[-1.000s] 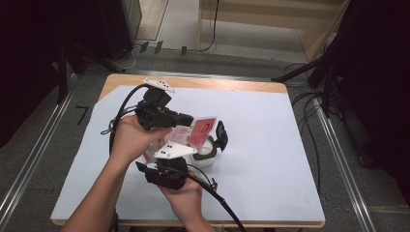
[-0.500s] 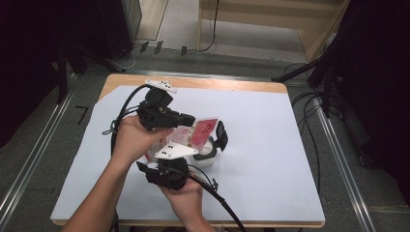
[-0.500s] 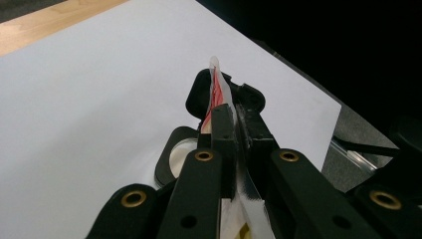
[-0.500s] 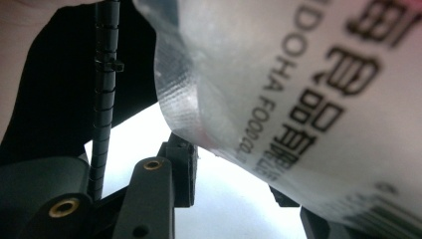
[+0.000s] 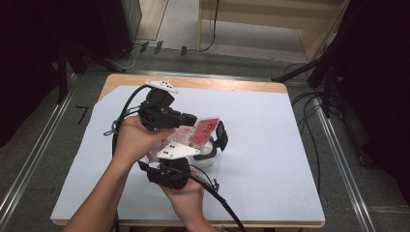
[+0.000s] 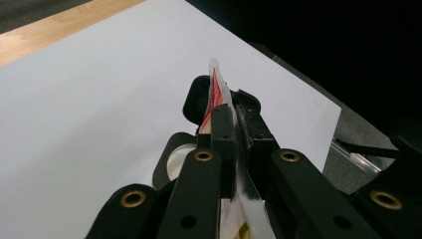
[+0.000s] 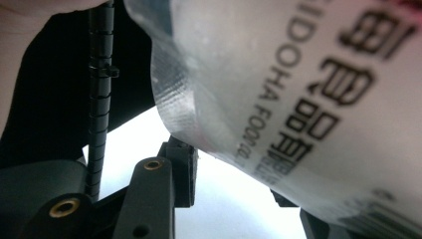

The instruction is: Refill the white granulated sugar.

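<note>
Packet (image 5: pixel 205 131): red and white, mid-frame above a white cup (image 5: pixel 207 153) | left gripper (image 5: pixel 193 121): jaws clenched on packet's edge | right gripper (image 5: pixel 220 137): jaws around cup, grip unclear | table (image 5: pixel 270 145): white sheet below.

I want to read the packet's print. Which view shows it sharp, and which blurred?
Right gripper view: the packet sits very close, its black print soft but partly readable. Left gripper view: packet edge-on, no print visible. High view: packet small, print too tiny.
</note>
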Demonstrator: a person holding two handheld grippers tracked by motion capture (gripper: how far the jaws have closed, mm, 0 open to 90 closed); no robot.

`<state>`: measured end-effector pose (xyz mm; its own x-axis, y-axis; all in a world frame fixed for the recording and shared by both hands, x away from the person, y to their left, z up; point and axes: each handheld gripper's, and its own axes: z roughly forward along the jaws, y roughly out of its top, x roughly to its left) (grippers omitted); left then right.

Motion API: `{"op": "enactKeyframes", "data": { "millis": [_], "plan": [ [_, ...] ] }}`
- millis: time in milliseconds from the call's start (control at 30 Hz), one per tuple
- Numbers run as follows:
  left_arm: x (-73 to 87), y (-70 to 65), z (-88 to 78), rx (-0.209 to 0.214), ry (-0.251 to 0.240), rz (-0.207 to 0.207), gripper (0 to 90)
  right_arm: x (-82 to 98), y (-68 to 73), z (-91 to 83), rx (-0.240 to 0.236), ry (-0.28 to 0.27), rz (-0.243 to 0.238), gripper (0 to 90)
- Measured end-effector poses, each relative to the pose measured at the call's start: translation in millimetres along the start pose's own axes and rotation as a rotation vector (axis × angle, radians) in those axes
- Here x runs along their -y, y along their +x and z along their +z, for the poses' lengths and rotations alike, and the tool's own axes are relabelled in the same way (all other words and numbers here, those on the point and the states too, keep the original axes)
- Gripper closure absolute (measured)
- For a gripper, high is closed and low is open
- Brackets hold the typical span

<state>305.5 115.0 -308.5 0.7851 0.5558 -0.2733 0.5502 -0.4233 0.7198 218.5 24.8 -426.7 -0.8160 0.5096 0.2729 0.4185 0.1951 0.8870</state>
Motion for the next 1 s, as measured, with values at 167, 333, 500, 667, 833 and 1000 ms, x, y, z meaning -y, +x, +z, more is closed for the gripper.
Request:
{"op": "enactKeyframes", "data": {
  "millis": [167,333,500,667,833,1000],
  "plan": [
    [0.7,1.2,0.6,-0.006,0.002,-0.004,87.6,0.4,-0.7,2.3,-0.011,0.014,0.006,62.1],
    [1.7,3.4,-1.7,0.005,0.015,-0.002,87.1,1.2,-0.1,3.1,-0.007,0.016,-0.008,61.7],
    [4.2,7.9,-5.5,0.009,0.036,-0.005,87.1,3.8,1.6,5.4,-0.007,0.032,-0.036,62.0],
    [4.7,9.4,-7.6,0.017,0.060,-0.005,86.7,5.4,1.8,6.4,-0.014,0.036,-0.039,61.4],
    [6.3,12.7,-10.2,0.027,0.090,-0.014,86.2,9.4,2.9,9.6,-0.017,0.047,-0.053,60.9],
    [7.9,13.8,-10.9,0.026,0.116,-0.014,86.0,12.5,2.9,11.9,-0.027,0.056,-0.056,59.9]
  ]
}}
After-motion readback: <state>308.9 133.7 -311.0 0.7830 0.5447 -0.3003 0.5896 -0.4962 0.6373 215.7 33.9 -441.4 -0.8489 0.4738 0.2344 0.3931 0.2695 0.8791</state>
